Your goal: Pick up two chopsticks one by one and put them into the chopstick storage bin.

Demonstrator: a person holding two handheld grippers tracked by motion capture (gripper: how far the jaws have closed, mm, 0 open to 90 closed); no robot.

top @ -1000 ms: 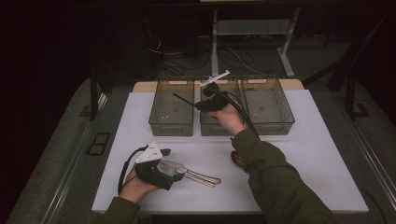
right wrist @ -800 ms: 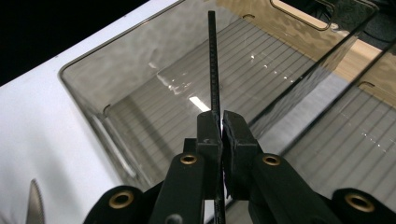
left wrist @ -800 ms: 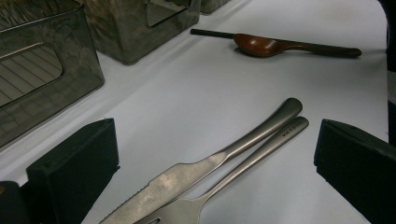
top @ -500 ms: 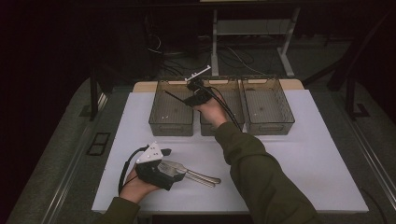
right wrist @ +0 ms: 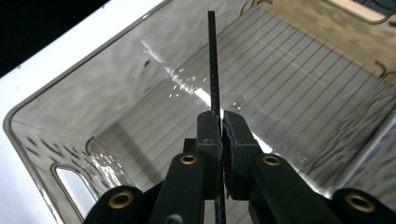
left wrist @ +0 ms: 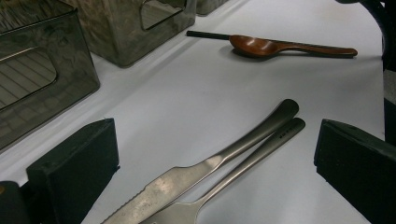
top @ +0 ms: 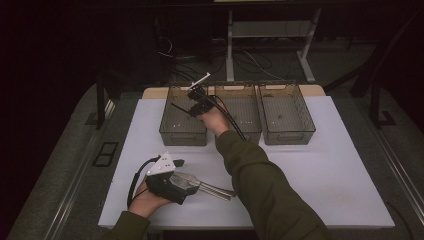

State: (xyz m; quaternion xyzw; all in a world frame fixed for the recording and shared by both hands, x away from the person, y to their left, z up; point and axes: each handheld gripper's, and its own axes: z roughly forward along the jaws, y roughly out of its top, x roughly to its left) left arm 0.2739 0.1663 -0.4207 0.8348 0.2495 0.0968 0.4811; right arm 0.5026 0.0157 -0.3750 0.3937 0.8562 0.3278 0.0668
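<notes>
The chopstick [right wrist: 213, 60] sits clamped in your right gripper [right wrist: 221, 122] — jaws almost fully closed on the thin black stick, which points into the left bin [top: 170, 124]. Compared with a second ago, your right hand has carried the stick from above the middle bin [top: 249, 131] leftward and a little lower; the drop into the left bin looks close. Your left gripper [top: 172, 181] has not shifted. It rests on the table [top: 325, 170] with jaws wide open, holding nothing, on either side of the knife [left wrist: 219, 161] and fork [left wrist: 252, 158]. A wooden spoon [left wrist: 275, 46] lies farther off — one more piece to sort.
</notes>
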